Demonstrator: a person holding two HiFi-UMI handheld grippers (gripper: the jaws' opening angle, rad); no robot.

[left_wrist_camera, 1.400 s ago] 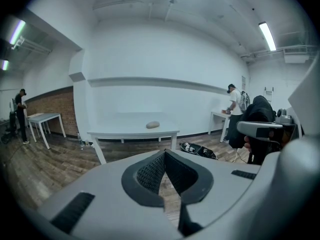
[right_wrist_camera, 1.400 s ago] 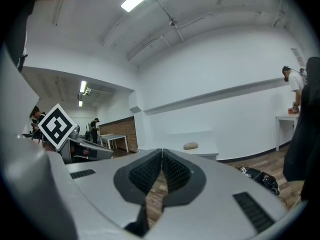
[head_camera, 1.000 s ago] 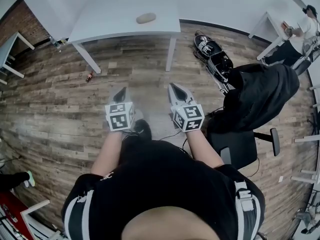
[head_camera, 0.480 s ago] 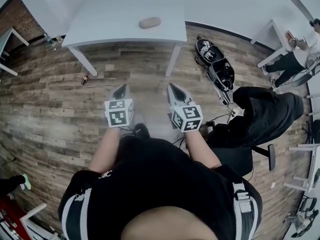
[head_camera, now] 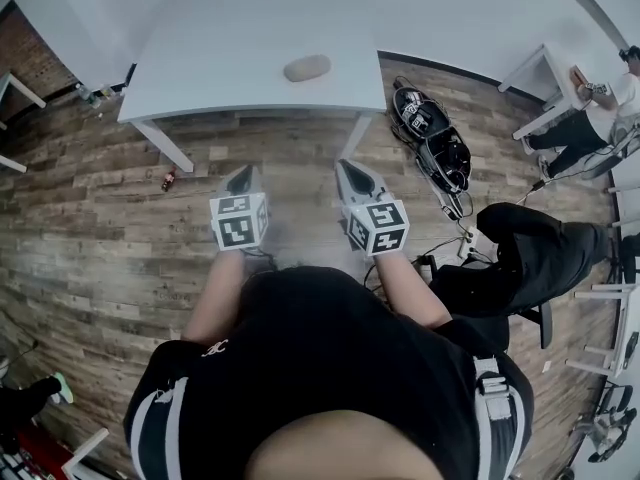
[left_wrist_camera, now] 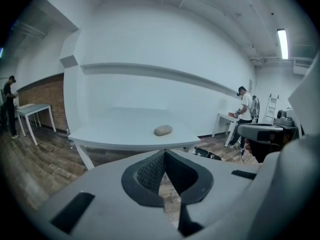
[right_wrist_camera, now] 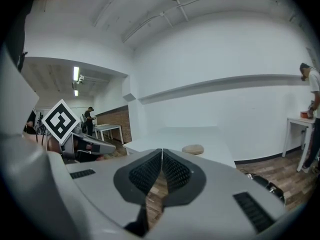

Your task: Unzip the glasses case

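Open floor [head_camera: 110,218] separates table [head_camera: 240,93] edge from left tool [head_camera: 241,172] and right tool [head_camera: 346,166], both clenched.

**A:** Is there room on top of the bench [head_camera: 240,28]?

**B:** Plenty. Only the glasses case [head_camera: 307,68] lies on it, near the front edge toward the right front corner. The rest of the top is bare.

**A:** And in front of it?

**B:** Bare wooden floor [head_camera: 100,228]. The left claw [head_camera: 241,174] and right claw [head_camera: 346,170], jaws together, hang short of the front edge with nothing ahead.

**A:** Obstacles low down?

**B:** The front legs [head_camera: 163,148] under the front corners. A small bottle [head_camera: 168,180] stands by the left one. Right of the bench lie an open black bag [head_camera: 432,128] and cables [head_camera: 455,236], and a chair draped in black [head_camera: 535,253] stands there.
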